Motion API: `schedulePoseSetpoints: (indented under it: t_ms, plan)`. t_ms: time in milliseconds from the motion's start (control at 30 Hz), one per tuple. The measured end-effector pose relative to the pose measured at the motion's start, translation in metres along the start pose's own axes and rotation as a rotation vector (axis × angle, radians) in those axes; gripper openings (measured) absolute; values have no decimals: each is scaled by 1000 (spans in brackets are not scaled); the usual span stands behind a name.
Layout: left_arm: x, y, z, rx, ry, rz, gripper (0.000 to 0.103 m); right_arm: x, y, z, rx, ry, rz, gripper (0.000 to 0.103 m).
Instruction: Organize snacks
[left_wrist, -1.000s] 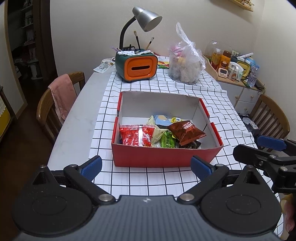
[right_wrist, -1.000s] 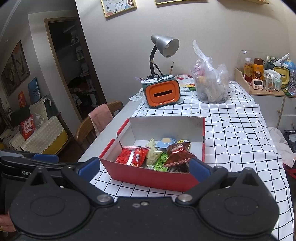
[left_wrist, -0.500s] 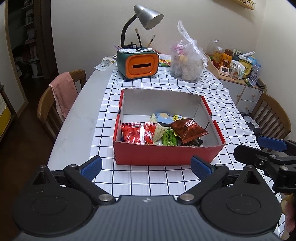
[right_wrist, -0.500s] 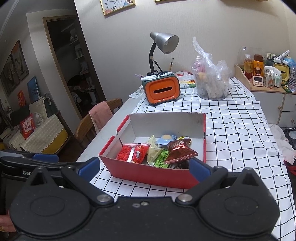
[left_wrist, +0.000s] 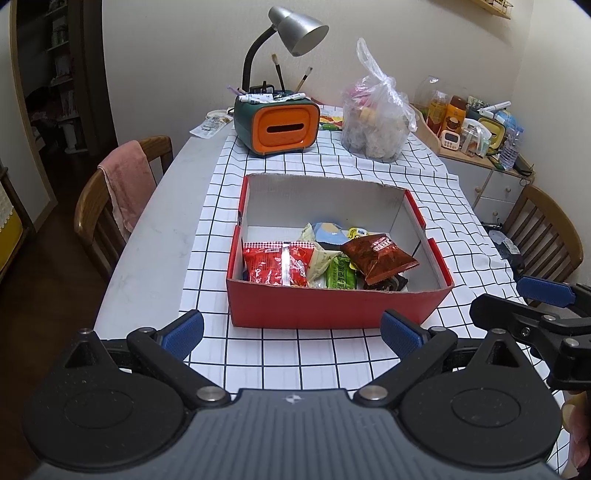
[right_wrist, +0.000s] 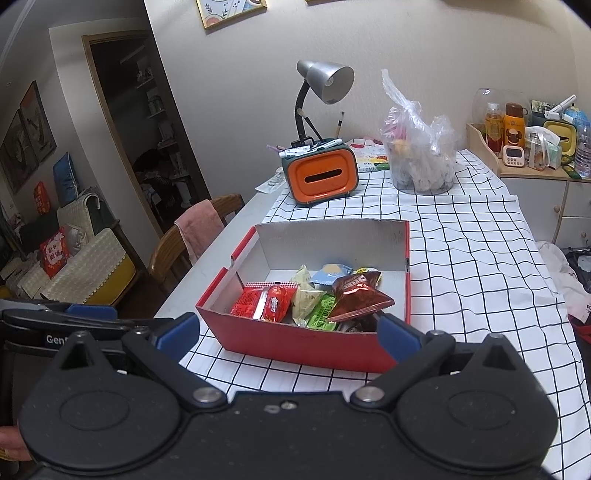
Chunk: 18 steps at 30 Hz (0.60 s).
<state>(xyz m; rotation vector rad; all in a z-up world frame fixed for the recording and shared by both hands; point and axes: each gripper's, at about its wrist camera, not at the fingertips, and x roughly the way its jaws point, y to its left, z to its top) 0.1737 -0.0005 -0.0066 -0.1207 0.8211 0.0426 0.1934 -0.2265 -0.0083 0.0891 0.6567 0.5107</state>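
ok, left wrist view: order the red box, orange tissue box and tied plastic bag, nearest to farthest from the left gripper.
1. red box: straight ahead of the left gripper, snacks inside.
2. orange tissue box: beyond the box, slightly left, under the lamp.
3. tied plastic bag: far end, to the right. It sits about level with the tissue box; those two are too close to call.

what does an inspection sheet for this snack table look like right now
surface: table with checked cloth.
job's things: red box open, holding red packet, green packet, brown packet and others, bunched at its near end.
clutter: orange organiser, desk lamp, tied plastic bag.
grippers: left hand-held gripper and right hand-held gripper open, empty, short of the box.
cables: nothing seen.
surroundings: chair with pink towel, side cabinet with bottles.
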Motion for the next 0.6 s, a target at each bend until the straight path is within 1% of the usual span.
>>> schedulePoseSetpoints:
  t_ms: [400, 600]
  plan:
    - [4, 2, -4, 0, 19, -4, 102, 1, 0, -4, 14, 19, -7, 103]
    - [-1, 2, -9, 11, 20, -15, 102, -3, 3, -9, 23, 22, -15, 103]
